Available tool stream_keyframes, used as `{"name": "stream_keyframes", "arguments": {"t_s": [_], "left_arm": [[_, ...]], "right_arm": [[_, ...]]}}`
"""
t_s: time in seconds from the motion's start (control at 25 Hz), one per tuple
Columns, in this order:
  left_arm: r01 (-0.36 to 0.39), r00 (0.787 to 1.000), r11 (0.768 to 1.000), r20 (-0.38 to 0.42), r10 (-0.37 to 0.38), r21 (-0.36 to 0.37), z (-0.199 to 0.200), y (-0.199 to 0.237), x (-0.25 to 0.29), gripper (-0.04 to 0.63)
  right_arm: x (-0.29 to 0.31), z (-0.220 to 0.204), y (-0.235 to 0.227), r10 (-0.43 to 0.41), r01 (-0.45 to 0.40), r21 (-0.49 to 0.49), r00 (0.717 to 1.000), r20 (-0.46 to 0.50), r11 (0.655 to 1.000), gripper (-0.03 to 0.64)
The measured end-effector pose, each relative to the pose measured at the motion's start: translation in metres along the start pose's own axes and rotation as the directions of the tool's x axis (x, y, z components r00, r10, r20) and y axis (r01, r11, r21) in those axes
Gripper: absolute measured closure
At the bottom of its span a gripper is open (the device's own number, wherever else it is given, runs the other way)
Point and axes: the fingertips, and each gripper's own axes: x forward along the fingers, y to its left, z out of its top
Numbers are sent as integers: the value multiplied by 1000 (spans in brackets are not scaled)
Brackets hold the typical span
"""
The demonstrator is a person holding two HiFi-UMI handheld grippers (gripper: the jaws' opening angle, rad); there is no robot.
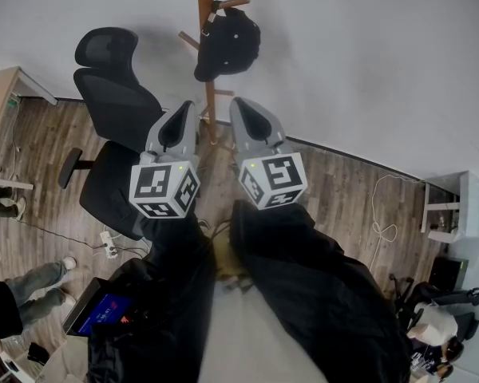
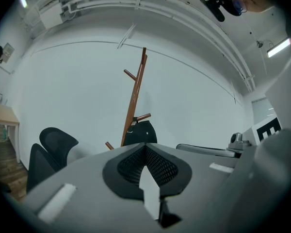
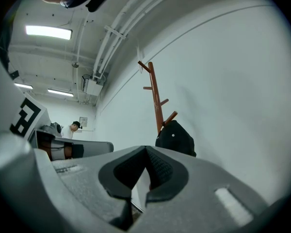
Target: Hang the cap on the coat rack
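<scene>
A black cap hangs from a peg of the brown wooden coat rack, which stands against the white wall. The left gripper view shows the same cap low on the rack's pole. In the right gripper view the cap hangs under a peg of the rack. My left gripper and right gripper sit side by side, level, short of the rack and apart from the cap. Both are shut, with nothing between the jaws.
A black office chair stands left of the rack, close to my left gripper. A wooden desk is at the far left and a white shelf unit at the right. People stand at the lower left and lower right; cables lie on the wood floor.
</scene>
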Motion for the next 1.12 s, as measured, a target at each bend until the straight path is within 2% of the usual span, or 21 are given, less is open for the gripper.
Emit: {"name": "stream_keyframes", "arguments": {"t_s": [1.12], "left_arm": [[36, 999, 999, -23, -36, -7, -9, 1, -4, 593]], "right_arm": [[-6, -2, 7, -41, 41, -22, 999, 18, 999, 624]]}}
